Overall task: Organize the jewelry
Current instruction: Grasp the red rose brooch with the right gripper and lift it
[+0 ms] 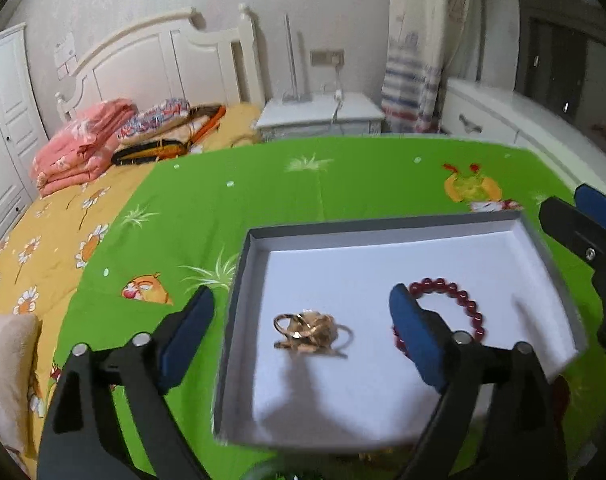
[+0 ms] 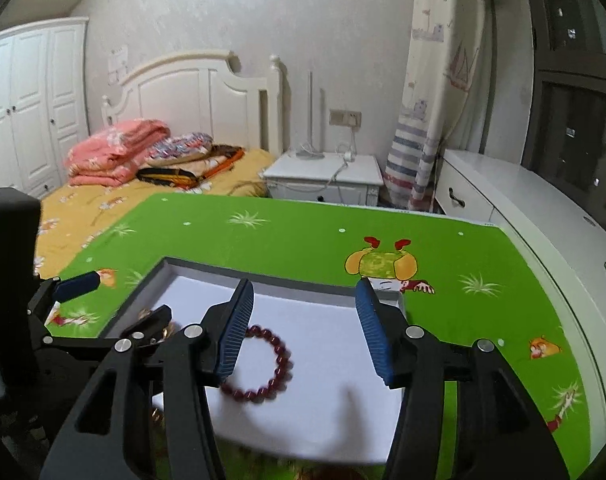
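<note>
A green cartoon cloth [image 1: 263, 200] carries a shallow grey tray [image 1: 239, 280]. Inside lie a red bead bracelet [image 2: 263, 364] and a blurred gold piece [image 1: 309, 334], possibly rings. Left gripper [image 1: 303, 332] and right gripper [image 2: 305, 330] hover spread, empty.

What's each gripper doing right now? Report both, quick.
Left gripper: open, holding nothing, above the gold jewelry in the box.
Right gripper: open, empty, over the red bead bracelet.
</note>
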Demonstrator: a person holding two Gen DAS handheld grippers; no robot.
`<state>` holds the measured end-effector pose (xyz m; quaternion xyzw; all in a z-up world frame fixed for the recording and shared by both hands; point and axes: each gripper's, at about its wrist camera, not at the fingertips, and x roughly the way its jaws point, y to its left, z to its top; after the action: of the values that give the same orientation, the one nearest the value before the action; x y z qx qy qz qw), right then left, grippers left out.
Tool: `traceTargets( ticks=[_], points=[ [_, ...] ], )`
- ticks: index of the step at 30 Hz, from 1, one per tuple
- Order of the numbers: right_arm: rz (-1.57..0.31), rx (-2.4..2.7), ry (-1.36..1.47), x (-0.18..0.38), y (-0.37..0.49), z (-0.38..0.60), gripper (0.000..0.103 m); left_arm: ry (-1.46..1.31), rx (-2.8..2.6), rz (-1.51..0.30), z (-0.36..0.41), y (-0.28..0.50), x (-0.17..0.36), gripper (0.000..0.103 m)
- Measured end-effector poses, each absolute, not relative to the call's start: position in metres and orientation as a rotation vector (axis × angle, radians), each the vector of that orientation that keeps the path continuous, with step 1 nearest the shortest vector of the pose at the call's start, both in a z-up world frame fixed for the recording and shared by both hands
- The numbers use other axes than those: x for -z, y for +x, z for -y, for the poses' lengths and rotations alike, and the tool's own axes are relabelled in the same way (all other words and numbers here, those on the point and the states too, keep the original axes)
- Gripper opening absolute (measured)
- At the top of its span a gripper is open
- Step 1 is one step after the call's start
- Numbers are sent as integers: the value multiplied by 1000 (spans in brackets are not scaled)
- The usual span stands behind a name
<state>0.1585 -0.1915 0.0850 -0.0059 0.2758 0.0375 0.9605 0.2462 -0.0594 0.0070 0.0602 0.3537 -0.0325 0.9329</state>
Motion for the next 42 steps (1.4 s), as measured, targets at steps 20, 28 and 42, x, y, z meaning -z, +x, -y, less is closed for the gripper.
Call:
traceTargets(
  ticks=[20,28,42],
  points=[
    [-606,-51,5,-7,50,229,56,66,47,-520,-6,112,20,98],
    [-685,-60,-16,0,57,218,51,42,87,-528,-11,115,23,98],
    [-768,-66,-28,6,77,212,38,39,127,-521,-7,116,22,98]
  ],
)
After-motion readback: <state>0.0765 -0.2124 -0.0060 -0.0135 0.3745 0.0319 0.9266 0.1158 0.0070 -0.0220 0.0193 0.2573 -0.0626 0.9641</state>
